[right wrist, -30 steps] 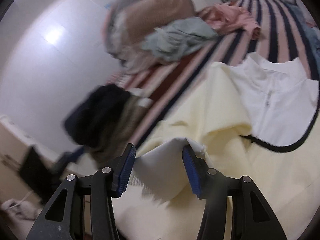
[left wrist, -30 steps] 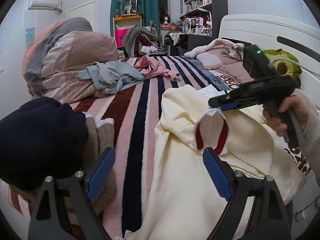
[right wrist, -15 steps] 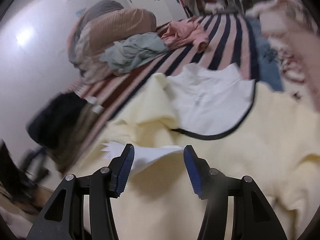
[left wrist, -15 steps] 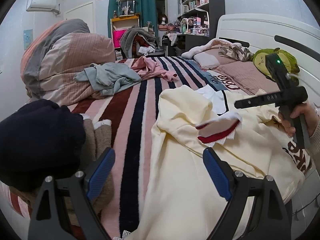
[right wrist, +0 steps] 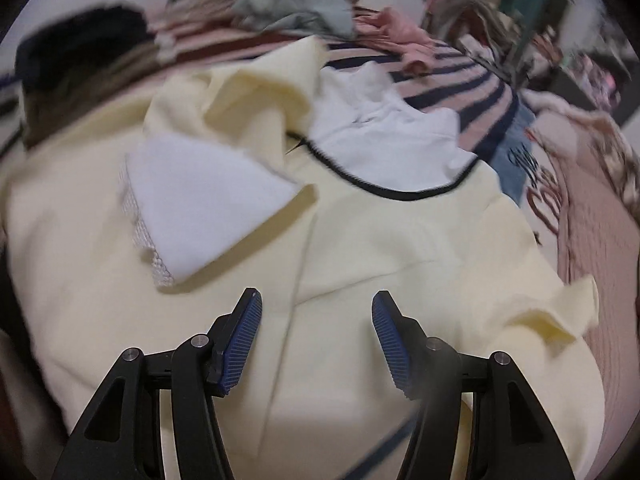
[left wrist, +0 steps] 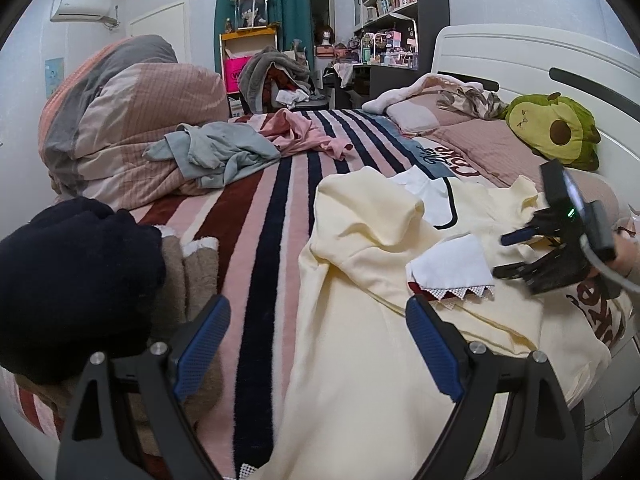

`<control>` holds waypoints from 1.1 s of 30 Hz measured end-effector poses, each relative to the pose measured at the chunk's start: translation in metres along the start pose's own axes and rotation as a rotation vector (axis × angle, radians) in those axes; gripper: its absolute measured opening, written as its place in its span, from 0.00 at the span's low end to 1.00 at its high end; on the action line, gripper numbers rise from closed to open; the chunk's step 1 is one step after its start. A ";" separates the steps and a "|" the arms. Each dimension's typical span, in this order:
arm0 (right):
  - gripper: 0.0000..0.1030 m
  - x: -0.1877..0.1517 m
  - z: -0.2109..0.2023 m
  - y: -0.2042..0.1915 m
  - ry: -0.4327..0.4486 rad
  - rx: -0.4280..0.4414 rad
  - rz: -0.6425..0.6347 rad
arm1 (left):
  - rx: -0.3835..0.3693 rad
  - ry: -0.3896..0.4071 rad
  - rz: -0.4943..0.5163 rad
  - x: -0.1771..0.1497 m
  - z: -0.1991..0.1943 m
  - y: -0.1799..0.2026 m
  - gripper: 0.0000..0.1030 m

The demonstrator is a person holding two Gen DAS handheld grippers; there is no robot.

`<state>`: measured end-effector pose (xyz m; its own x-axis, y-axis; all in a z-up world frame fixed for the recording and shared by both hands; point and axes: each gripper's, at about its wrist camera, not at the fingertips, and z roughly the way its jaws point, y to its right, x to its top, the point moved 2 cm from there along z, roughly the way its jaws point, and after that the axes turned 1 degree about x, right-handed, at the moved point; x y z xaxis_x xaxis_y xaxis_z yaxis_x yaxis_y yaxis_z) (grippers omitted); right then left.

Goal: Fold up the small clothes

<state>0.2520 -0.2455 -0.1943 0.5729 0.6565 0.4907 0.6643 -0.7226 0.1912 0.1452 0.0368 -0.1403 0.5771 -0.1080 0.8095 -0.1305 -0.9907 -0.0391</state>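
Observation:
A cream sweatshirt [left wrist: 360,360] [right wrist: 400,248] lies spread on the striped bed, its white collar with a dark edge [left wrist: 430,194] [right wrist: 384,148] toward the pillows. A small white cloth with a red band and zigzag mesh trim [left wrist: 450,268] [right wrist: 200,200] rests flat on the sweatshirt. My left gripper [left wrist: 318,346] hovers wide open over the near hem, nothing between its fingers. My right gripper [right wrist: 316,340] [left wrist: 508,254] points down at the sweatshirt just right of the small cloth; its jaws are opening and hold nothing.
A dark navy garment [left wrist: 68,280] sits on folded brown clothes [left wrist: 188,280] at the left. A grey garment [left wrist: 216,152] and a pink one [left wrist: 300,130] lie farther up the bed. A rolled quilt [left wrist: 128,120], pillows and an avocado plush [left wrist: 556,132] stand behind.
The right gripper carried the small white cloth down, let go of it on the sweatshirt, then swung right and tipped downward with its jaws widening. The left gripper stayed still.

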 end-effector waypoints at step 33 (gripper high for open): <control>0.07 0.023 0.011 0.056 0.162 0.258 0.611 | 0.034 -0.011 -0.008 -0.001 0.003 -0.009 0.84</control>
<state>0.3078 -0.2690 -0.1814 0.8158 0.0919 0.5710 0.3493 -0.8651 -0.3599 0.1486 0.0454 -0.1425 0.5867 -0.1012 0.8035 -0.0983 -0.9937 -0.0534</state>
